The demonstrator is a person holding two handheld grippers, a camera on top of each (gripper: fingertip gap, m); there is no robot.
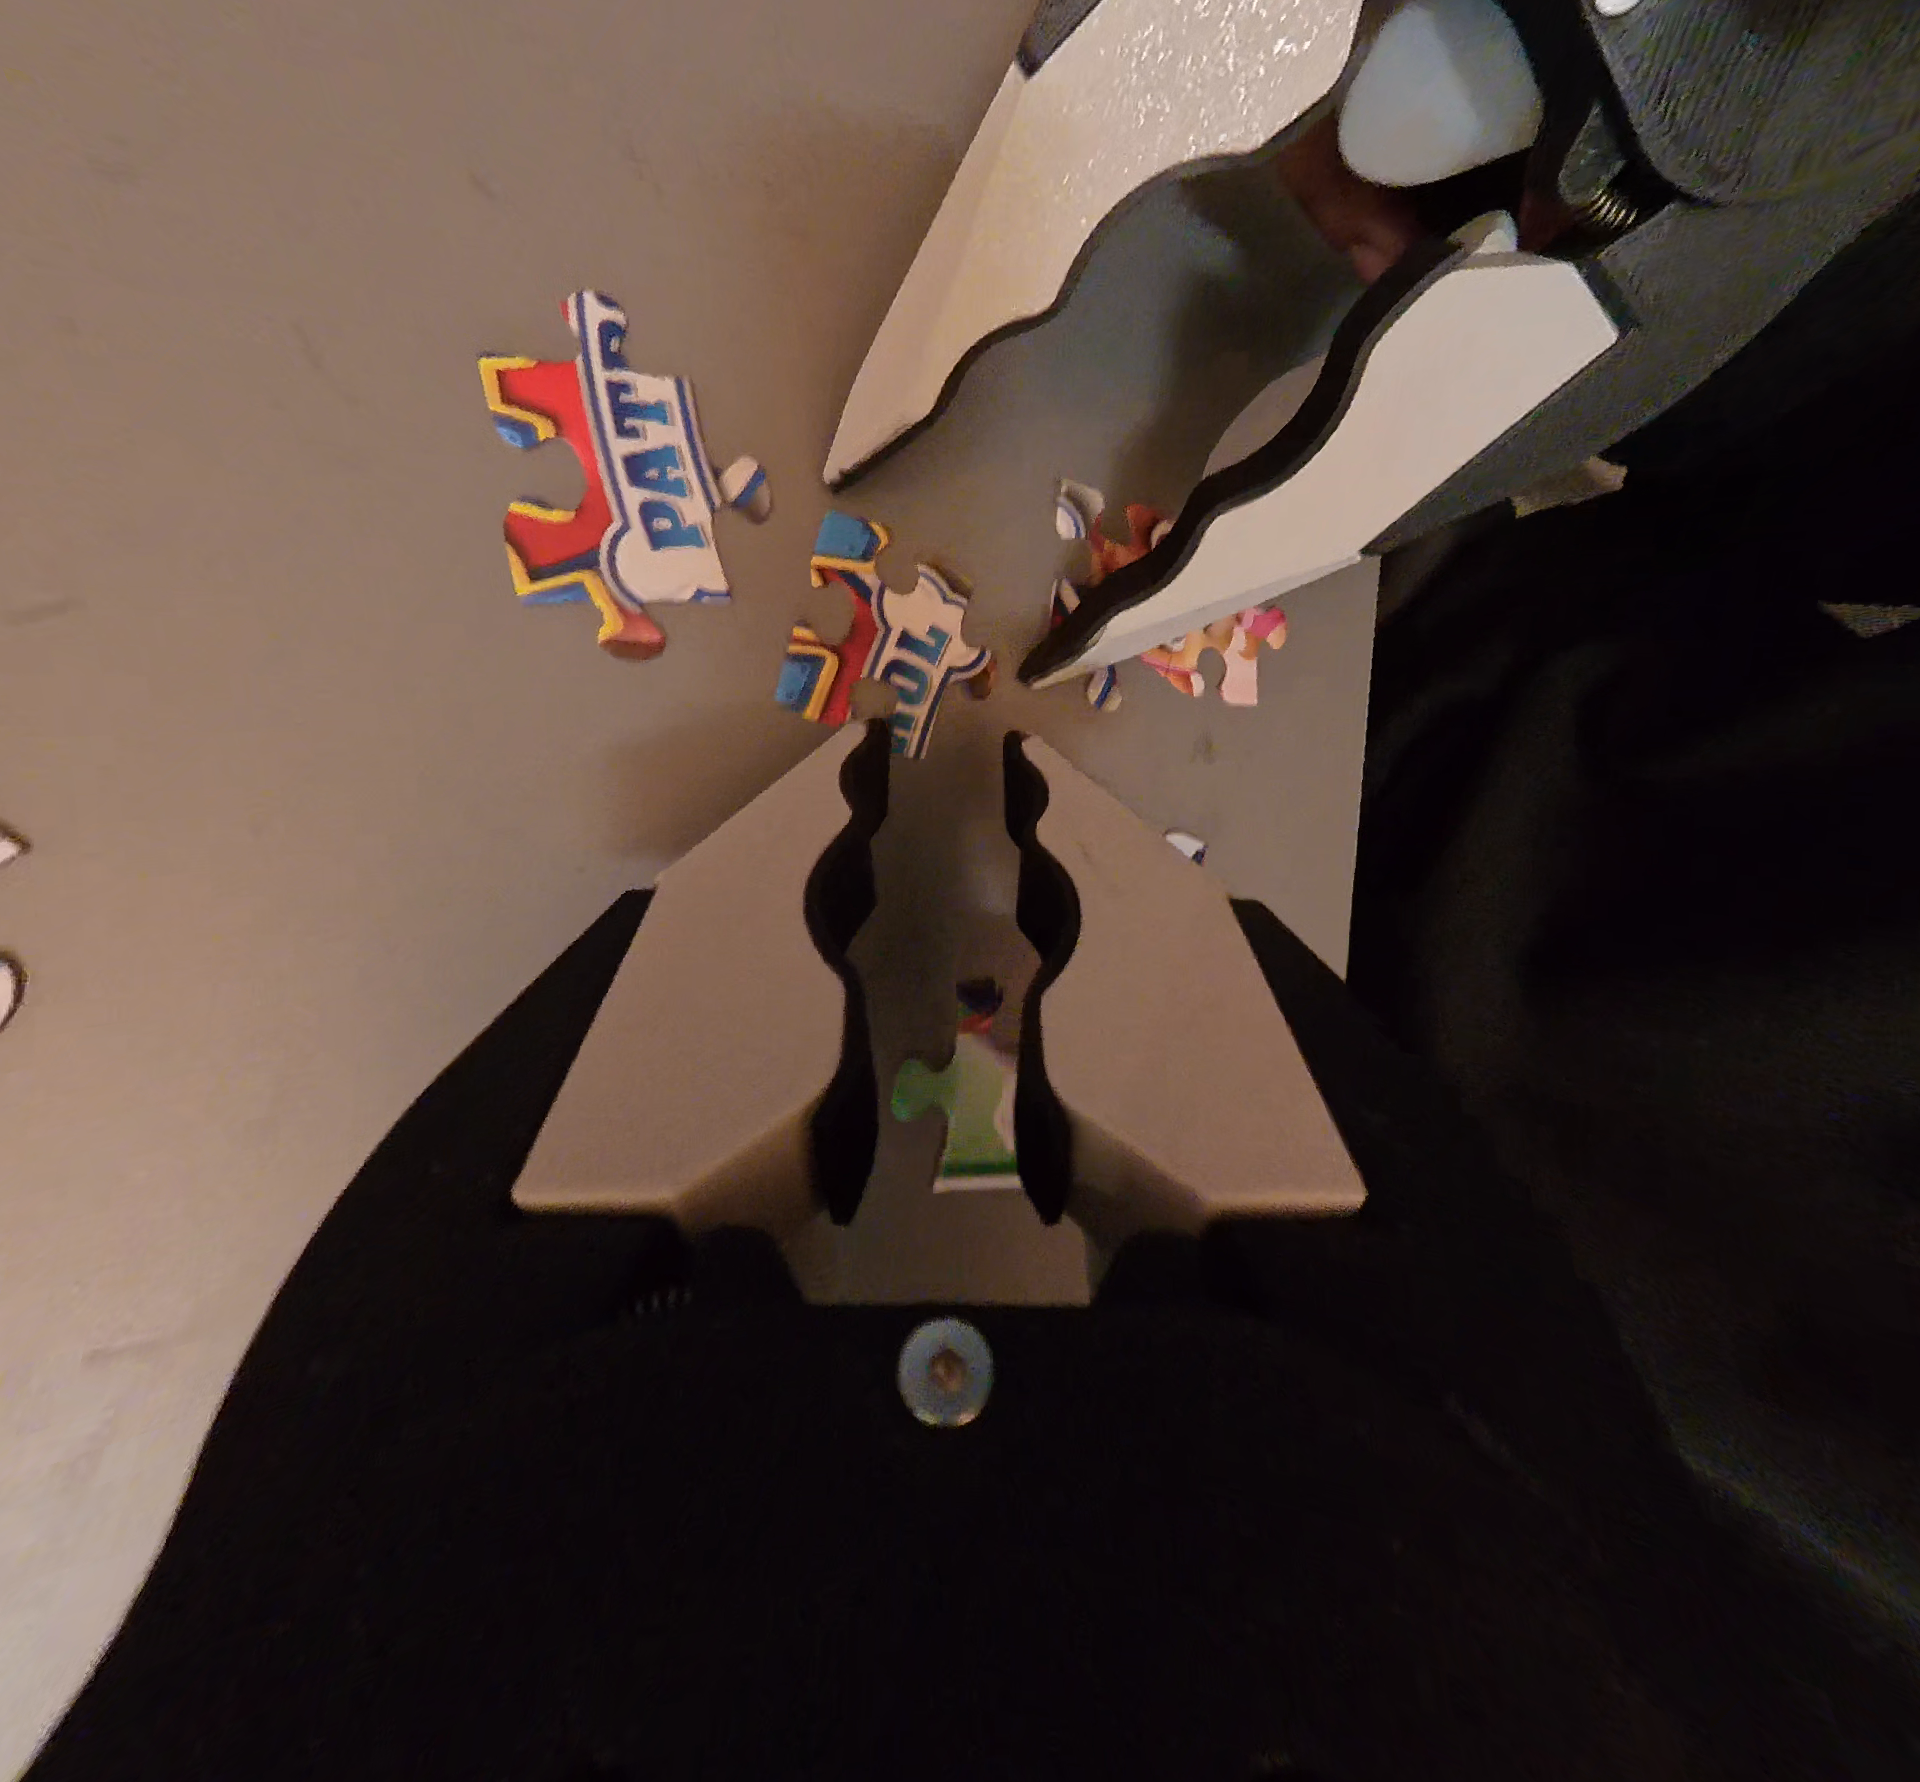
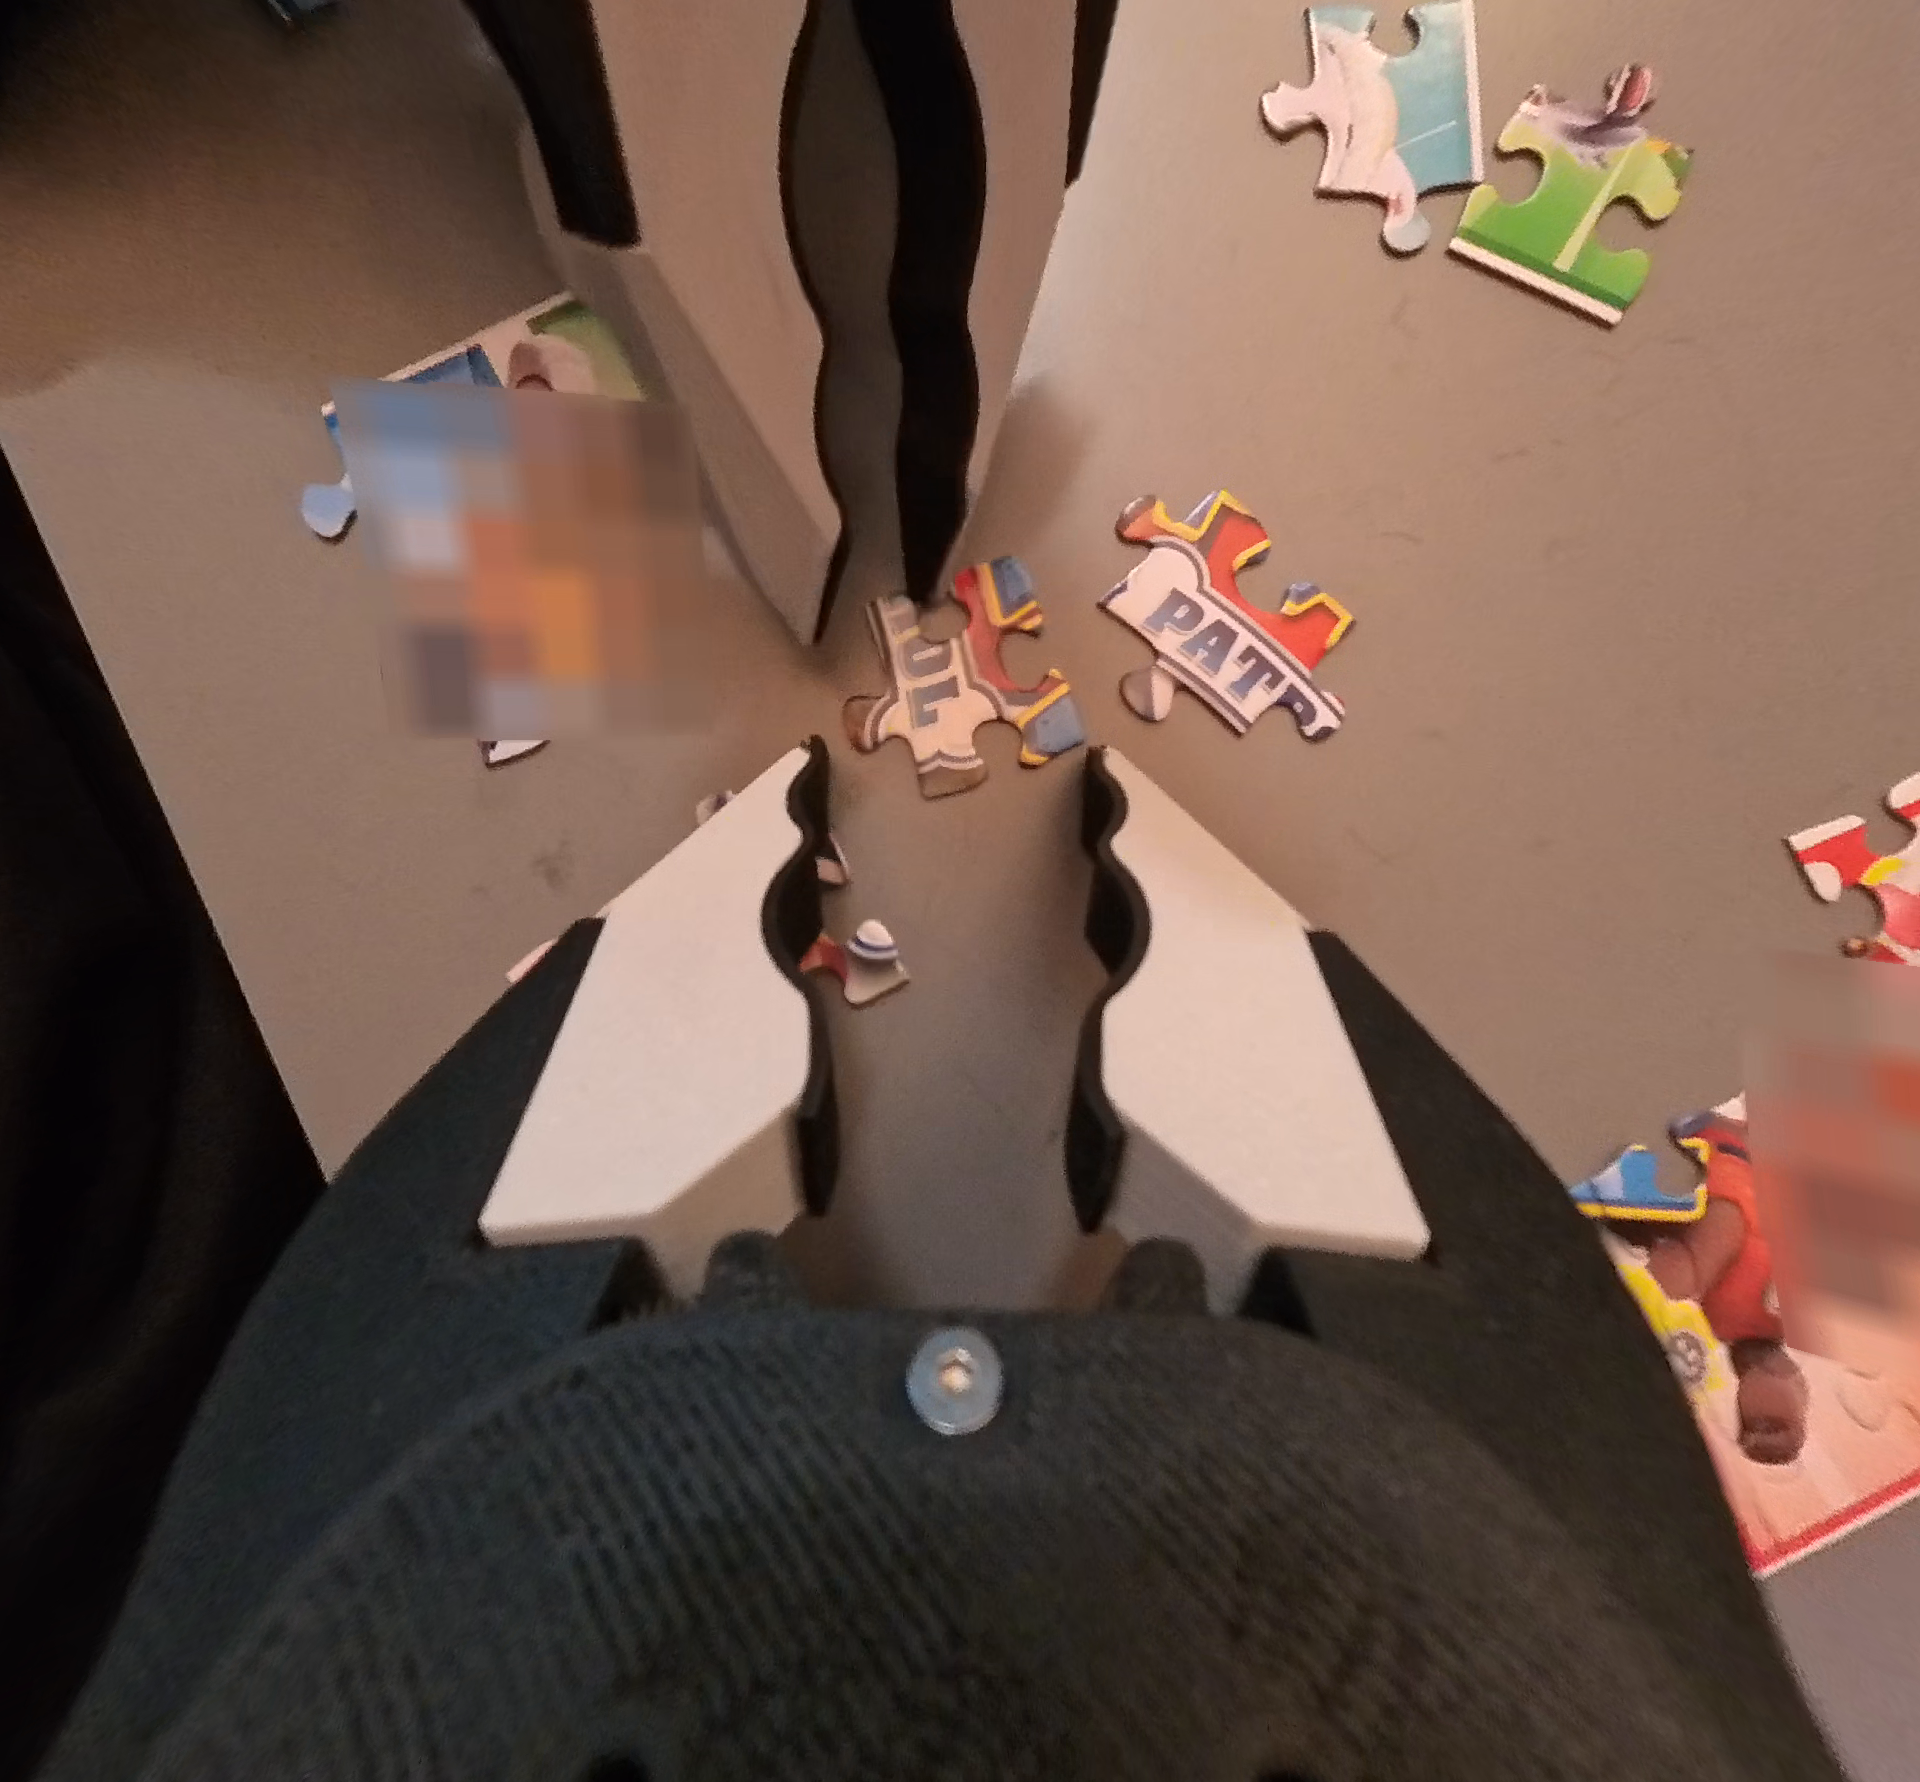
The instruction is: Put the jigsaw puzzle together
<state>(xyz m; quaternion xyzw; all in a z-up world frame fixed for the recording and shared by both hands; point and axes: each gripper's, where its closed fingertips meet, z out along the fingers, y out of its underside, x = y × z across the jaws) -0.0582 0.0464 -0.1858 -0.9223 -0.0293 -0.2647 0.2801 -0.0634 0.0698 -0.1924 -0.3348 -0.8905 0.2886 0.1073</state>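
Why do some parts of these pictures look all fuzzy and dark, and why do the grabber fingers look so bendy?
Left wrist view: dim warm light, the right side falls into black shadow, and the green jigsaw piece close to the lens is out of focus. Right wrist view: the blocky patches were added afterwards, the red, white and blue jigsaw piece looks slightly soft, and the wide lens stretches the right gripper.

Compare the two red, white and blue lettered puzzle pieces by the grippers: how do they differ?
The smaller lettered piece lies right between both grippers' fingertips; the larger lettered piece lies off to one side, apart from them. The smaller one is squarer, the larger one longer. Both lie flat, picture up, on the grey table, and neither is gripped.
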